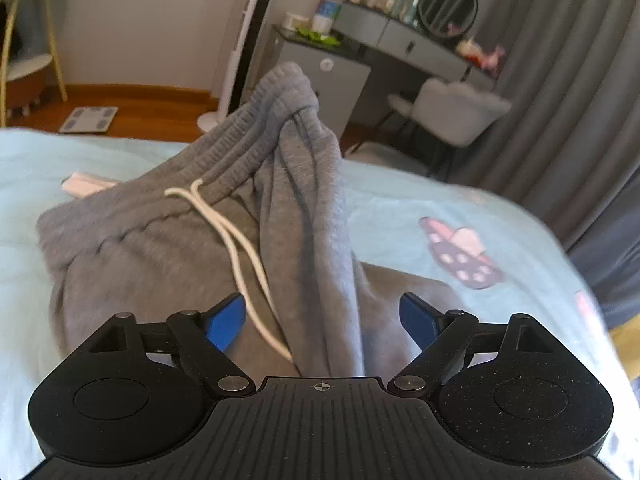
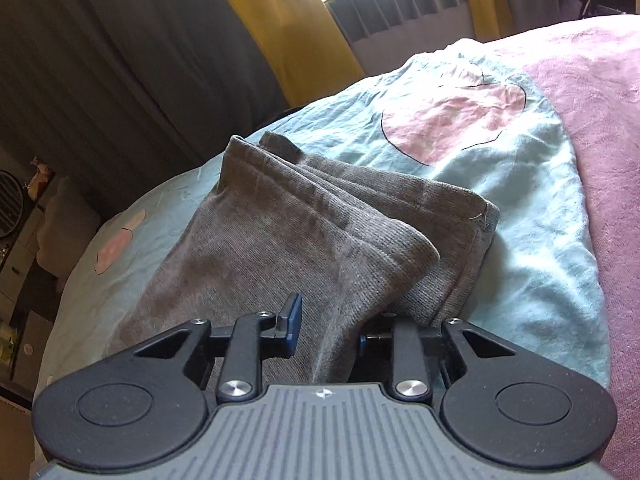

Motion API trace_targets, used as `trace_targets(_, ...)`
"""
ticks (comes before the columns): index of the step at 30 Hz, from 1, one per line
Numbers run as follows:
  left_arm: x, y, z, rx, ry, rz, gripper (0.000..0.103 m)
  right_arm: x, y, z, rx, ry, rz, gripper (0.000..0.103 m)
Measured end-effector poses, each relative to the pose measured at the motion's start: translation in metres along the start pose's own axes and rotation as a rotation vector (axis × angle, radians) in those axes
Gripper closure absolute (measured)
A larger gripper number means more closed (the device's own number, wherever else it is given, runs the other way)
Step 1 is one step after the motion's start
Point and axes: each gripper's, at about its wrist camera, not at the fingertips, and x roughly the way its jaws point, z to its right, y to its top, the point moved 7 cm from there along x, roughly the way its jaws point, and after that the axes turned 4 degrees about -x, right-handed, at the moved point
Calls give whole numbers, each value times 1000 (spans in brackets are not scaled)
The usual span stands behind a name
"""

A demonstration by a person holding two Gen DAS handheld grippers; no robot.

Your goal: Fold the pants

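Note:
Grey sweatpants (image 1: pixel 160 248) lie on the light blue bedsheet (image 1: pixel 400 208). Their ribbed waistband (image 1: pixel 248 132) is bunched up into a peak, and a white drawstring (image 1: pixel 236 240) trails down toward me. My left gripper (image 1: pixel 324 320) is open wide. A raised ridge of the cloth runs between its blue pads (image 1: pixel 228 320), which do not press on it. In the right wrist view the leg ends (image 2: pixel 280 232) lie stacked, hems (image 2: pixel 460 216) at the far end. My right gripper (image 2: pixel 330 332) is open a little, with a fold of leg cloth between its fingers, and the right finger is mostly hidden by cloth.
A pink blanket (image 2: pixel 600 160) covers the bed to the right of the legs. A small pink-white item (image 1: pixel 84 184) lies on the sheet beyond the pants. Past the bed stand a dresser (image 1: pixel 400 40), a chair (image 1: pixel 456 108), grey curtains (image 1: pixel 560 100) and a floor scale (image 1: pixel 90 119).

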Motion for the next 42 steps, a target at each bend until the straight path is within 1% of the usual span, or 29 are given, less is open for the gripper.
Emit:
trace_targets(2, 14, 1, 0, 3, 17, -30, 31, 1, 1, -1, -1, -4, 2, 77)
trace_targets(3, 18, -5, -2, -3, 17, -59, 55, 2, 3, -2, 2, 1, 1, 77)
trace_targets(4, 18, -8, -8, -17, 11, -92, 72, 4, 4, -3, 3, 0, 1, 77)
trace_targets(5, 21, -9, -10, -38, 1, -117, 77, 5, 5, -3, 2, -4, 0, 78)
trace_targets(6, 21, -10, -13, -59, -12, -125, 85, 7, 7, -3, -2, -9, 0, 84)
trace_targets(7, 18, -9, -15, -68, -23, -114, 91, 8, 9, -4, -10, -12, 4, 94)
trace_targets(8, 14, -6, -17, -69, -32, -100, 91, 8, 11, -6, -21, -14, 14, 97)
trace_targets(9, 11, -3, -20, -67, -45, -85, 92, 8, 13, -7, -32, -15, 23, 97)
trace_targets(11, -1, 2, -26, -87, -69, -56, 93, 6, 16, -9, -41, -12, 36, 97)
trace_targets(13, -15, 5, -39, -146, -101, -42, 93, 2, 18, -11, -41, -4, 44, 98)
trace_targets(15, -32, 7, -55, -208, -138, -34, 93, -8, 24, -13, -49, 14, 78, 98)
trace_targets(18, -54, -4, -72, -231, -153, -25, 93, -25, 36, -18, -96, 28, 137, 98)
trace_targets(22, -63, -37, -92, -228, -138, -76, 93, -32, 57, -22, -152, -13, 183, 98)
trace_targets(24, -57, -55, -103, -200, -104, -121, 91, -34, 65, -24, -201, -41, 210, 98)
trace_targets(25, -55, -61, -107, -195, -93, -139, 89, -31, 65, -25, -232, -61, 206, 98)
trace_targets(26, -54, -64, -110, -202, -92, -147, 84, -27, 62, -26, -255, -86, 186, 98)
trace_targets(27, -54, -65, -114, -223, -93, -150, 83, -23, 59, -26, -274, -104, 162, 98)
trace_targets(29, -57, -61, -117, -259, -116, -137, 75, -16, 47, -23, -282, -100, 96, 97)
trace_targets(30, -58, -58, -118, -263, -119, -126, 62, -13, 41, -20, -258, -86, 72, 97)
trace_targets(31, -59, -54, -118, -259, -116, -113, 55, -12, 37, -17, -230, -68, 57, 97)
trace_targets(32, -60, -52, -118, -253, -111, -106, 53, -12, 33, -16, -204, -48, 46, 96)
trace_targets(33, -59, -49, -117, -254, -104, -106, 49, -10, 30, -14, -185, -29, 32, 93)
trace_targets(34, -59, -48, -117, -262, -102, -107, 49, -10, 27, -13, -167, -15, 13, 83)
trace_targets(36, -60, -48, -117, -295, -99, -108, 48, -7, 24, -10, -124, 15, -7, 73)
trace_targets(38, -66, -47, -117, -305, -90, -88, 48, -3, 25, -7, -91, 22, -18, 73)
trace_targets(39, -72, -49, -120, -300, -73, -75, 47, -2, 26, -8, -79, 18, -18, 74)
trace_targets(40, -77, -48, -120, -293, -59, -55, 46, -2, 28, -6, -69, 23, -17, 80)
trace_targets(41, -83, -47, -119, -283, -46, -33, 42, -1, 29, -6, -64, 27, -16, 87)
trace_targets(42, -87, -44, -119, -279, -36, -18, 39, -3, 30, -6, -70, 23, -14, 98)
